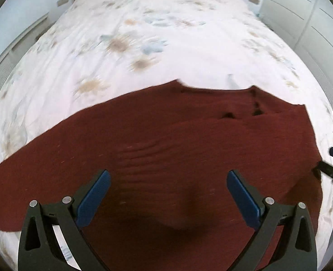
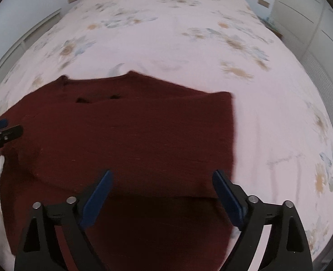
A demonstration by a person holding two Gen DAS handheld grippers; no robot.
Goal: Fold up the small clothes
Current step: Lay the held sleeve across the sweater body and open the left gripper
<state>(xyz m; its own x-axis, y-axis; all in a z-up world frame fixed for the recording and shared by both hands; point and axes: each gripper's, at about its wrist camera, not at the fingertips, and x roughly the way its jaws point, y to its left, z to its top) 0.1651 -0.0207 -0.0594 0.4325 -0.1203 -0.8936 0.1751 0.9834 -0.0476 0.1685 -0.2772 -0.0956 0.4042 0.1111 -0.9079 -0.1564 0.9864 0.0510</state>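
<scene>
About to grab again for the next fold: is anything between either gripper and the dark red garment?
Nothing visible. The left gripper and right gripper both hang open directly over the dark red garment, which lies alone on the floral bedspread.

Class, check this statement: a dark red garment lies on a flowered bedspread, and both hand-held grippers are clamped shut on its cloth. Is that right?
Not quite. The dark red garment does lie on the flowered bedspread, but neither tool is clamped. The left hand-held gripper in the left wrist view and the right hand-held gripper in the right wrist view both stand open above the cloth, gripping nothing.
</scene>
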